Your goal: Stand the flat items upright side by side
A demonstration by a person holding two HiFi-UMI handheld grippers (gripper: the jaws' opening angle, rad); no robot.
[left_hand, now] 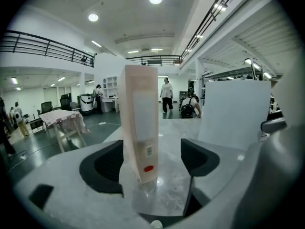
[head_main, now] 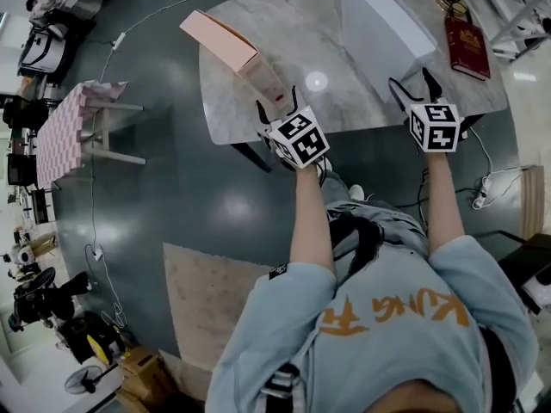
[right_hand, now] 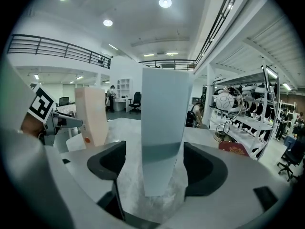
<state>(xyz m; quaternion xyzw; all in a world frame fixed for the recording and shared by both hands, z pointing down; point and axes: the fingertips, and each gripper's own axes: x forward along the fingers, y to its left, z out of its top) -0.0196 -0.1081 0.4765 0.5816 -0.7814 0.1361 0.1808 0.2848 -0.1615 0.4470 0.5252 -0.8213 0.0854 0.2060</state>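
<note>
The pink book (head_main: 232, 46) stands upright on the table (head_main: 318, 110) between the left gripper's (head_main: 277, 101) spread jaws, while the white book (head_main: 383, 28) stands well to its right between the right gripper's (head_main: 411, 83) equally wide jaws, both books running near-to-far.

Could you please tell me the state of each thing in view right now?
pink box, upright on the table
white box, upright on the table
red book, lying flat, closed
left gripper, open, pink box between its jaws
right gripper, open, white box between its jaws
</note>
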